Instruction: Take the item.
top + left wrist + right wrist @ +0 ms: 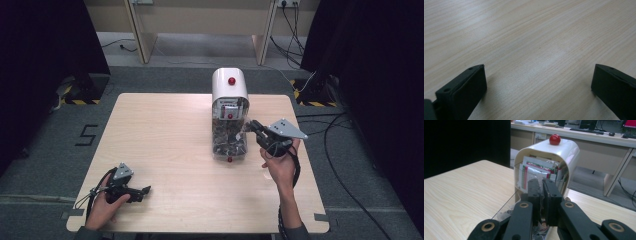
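Right gripper [251, 126] at dispenser [229, 92], left gripper [145, 190] idle.
Right hand [281, 165] raised, jaws clenched with nothing visibly gripped, tips just beside the clear drawer [229, 140] on dispenser's right side, mid-table. Left hand [102, 207] rests near-left on table [165, 135], jaws released, wide apart. Packet print inside unreadable. Red knob [555, 139] on top.

Both grippers were black: left gripper [145, 189] with blocky screw-holed jaws, small grey three-cornered plate, trailing black cable. Right gripper [251, 124] had brass-ringed pivots, larger grey plate, black cable. Dark sleeve cuffs.
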A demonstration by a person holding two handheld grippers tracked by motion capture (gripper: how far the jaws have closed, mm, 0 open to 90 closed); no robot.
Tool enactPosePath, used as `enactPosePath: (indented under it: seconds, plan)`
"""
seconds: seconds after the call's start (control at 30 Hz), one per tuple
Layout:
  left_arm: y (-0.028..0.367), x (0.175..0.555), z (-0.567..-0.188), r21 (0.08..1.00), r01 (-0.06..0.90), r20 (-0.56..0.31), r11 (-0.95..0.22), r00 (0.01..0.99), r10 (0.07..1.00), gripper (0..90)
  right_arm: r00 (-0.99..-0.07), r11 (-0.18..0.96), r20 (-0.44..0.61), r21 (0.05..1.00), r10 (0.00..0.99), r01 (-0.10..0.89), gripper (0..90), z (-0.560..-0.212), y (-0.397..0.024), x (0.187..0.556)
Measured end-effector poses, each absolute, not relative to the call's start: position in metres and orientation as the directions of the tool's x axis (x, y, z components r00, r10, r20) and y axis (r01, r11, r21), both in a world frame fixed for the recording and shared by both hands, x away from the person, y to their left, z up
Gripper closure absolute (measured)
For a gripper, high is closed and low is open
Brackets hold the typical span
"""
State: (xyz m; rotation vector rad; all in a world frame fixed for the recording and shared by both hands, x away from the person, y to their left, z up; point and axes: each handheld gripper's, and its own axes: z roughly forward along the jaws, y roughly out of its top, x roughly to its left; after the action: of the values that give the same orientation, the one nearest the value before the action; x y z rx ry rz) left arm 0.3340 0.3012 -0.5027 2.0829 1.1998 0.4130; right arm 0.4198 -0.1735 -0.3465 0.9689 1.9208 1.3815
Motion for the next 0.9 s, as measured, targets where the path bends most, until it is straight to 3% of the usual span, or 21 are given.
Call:
enactPosePath:
  seconds: [0.9]
  plan:
    - [0.301, 0.334, -0.503, 0.699, 0.631, -0.062, -0.337, 0.523, 0.850, 0.0, -0.593, 0.123, 0.055, 0.959, 0.804, 0.256, 85.5, -0.341, -0.225, 0.395]
